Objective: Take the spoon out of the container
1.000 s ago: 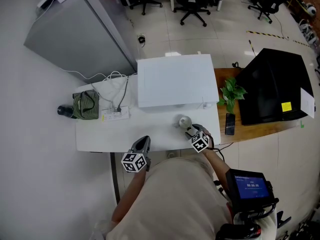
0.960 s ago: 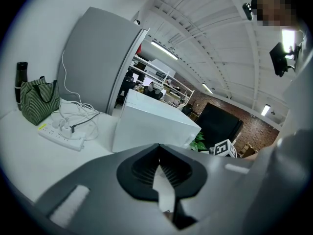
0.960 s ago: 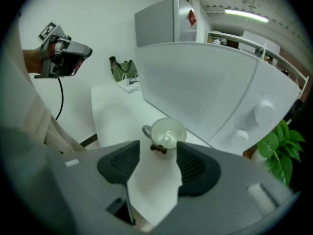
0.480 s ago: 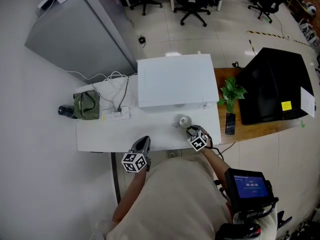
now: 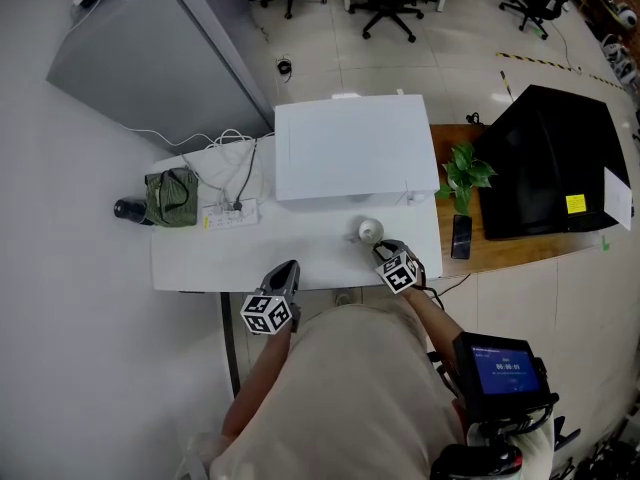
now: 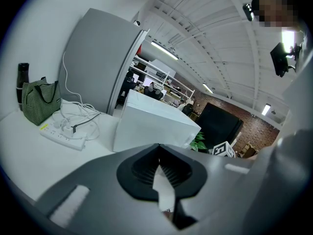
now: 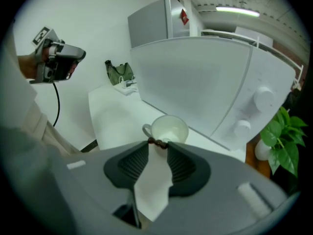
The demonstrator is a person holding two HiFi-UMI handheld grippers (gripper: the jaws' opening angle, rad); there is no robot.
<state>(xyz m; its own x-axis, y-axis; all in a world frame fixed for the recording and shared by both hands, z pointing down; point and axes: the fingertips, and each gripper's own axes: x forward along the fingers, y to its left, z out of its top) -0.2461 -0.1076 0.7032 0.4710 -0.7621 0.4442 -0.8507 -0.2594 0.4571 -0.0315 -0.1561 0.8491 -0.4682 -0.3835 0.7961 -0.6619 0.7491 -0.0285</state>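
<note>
At the left of the head view nothing is seen to have changed: the left claw (image 6: 157, 147) is held at the near edge of the white surface (image 5: 230, 258) as a second ago. Its jaws are together at the tips and nothing is between them.

Right of centre, the change lies in the right claw (image 5: 384, 252). Its place just beside the white cup (image 7: 169, 129) is kept as before, but its jaws, wide apart a second ago, are now closing. A small dark brown piece, taken to be the handle end of the spoon (image 7: 157, 142), is caught between the tips and touched by both. The rest of the spoon is judged to be in the cup; only the handle end is shown, at the near rim. The cup stands on the surface in front of the large white box (image 5: 350, 148). The grasp is judged to be just made, so the lift out of the cup is not yet done.

As for writing, little can be read. Black-and-white square patterns are carried on the cubes of both claws, but no words. A red mark (image 7: 184, 16) is seen on the grey cabinet (image 5: 150, 58), too blurred to read. A yellow label (image 5: 574, 204) is stuck on the black box (image 5: 545, 158) at the right, too small to read. At lower right, pale figures are shown on a blue screen (image 5: 506, 367), not legible.
</note>
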